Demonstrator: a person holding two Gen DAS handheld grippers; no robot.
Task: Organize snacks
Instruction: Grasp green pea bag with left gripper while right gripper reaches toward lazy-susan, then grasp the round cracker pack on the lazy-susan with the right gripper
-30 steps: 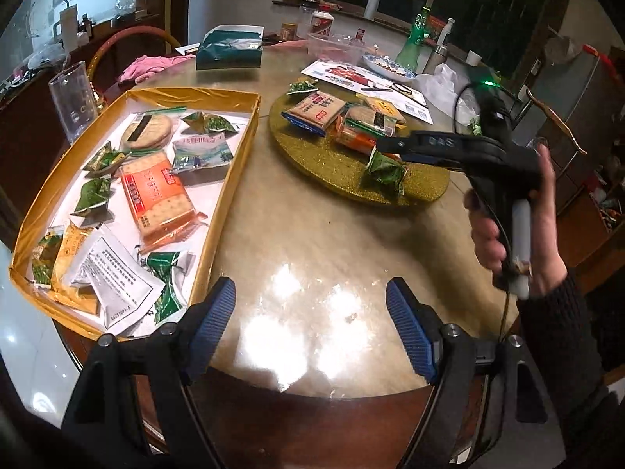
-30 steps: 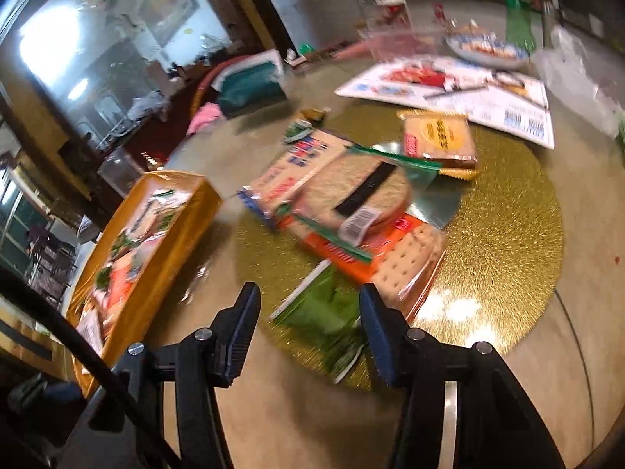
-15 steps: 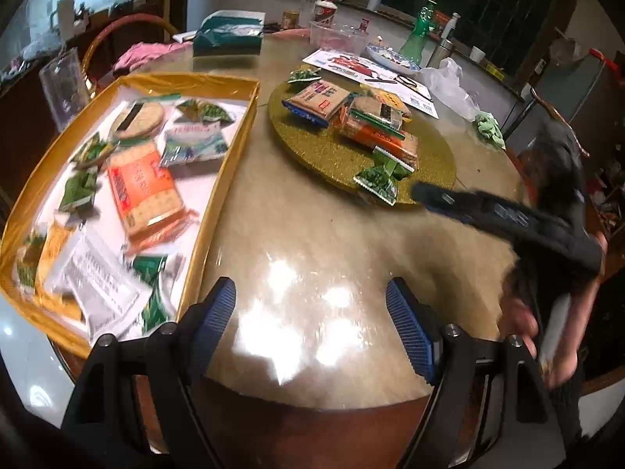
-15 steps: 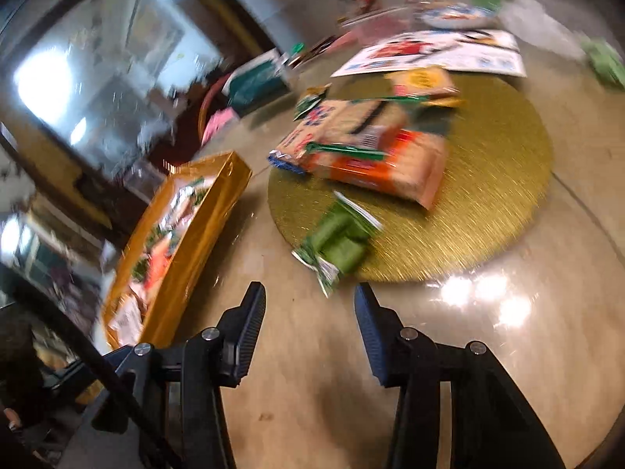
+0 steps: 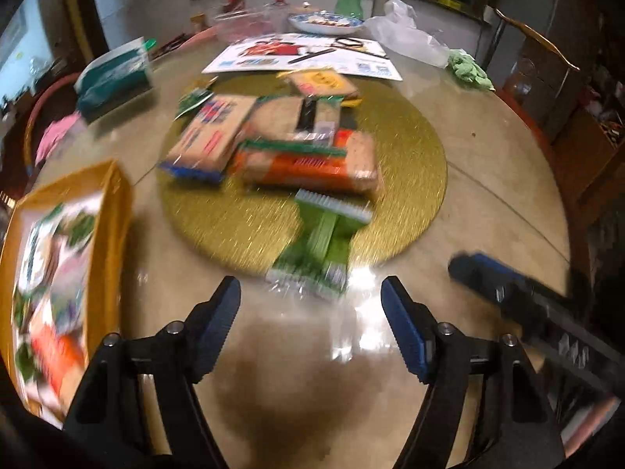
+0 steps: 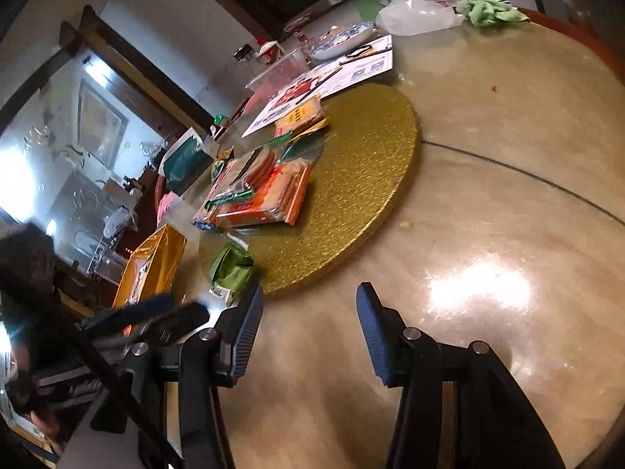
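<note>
A green snack packet point(image 5: 318, 248) lies on the near edge of a round gold board point(image 5: 406, 164), half hanging onto the table. My left gripper point(image 5: 310, 312) is open and empty, just in front of that packet. Behind it on the board lie an orange cracker pack point(image 5: 312, 164), a blue-edged pack point(image 5: 207, 140) and a yellow pack point(image 5: 324, 82). The gold tray point(image 5: 105, 211) with several snacks is at the left. My right gripper point(image 6: 308, 320) is open and empty over bare table, right of the green packet point(image 6: 228, 269) and the board point(image 6: 371, 179).
Far side of the table: a flyer point(image 5: 304, 54), a patterned plate point(image 5: 324, 22), a white plastic bag point(image 5: 410, 39), a green cloth point(image 5: 468, 70), a teal box point(image 5: 113, 78). The right gripper's finger shows at the right of the left wrist view point(image 5: 508, 285). A chair back point(image 5: 535, 37) stands at right.
My left gripper swung right, from the gold tray toward the gold board, and now faces the green packet. My right gripper pulled back and to the right, off the board.
</note>
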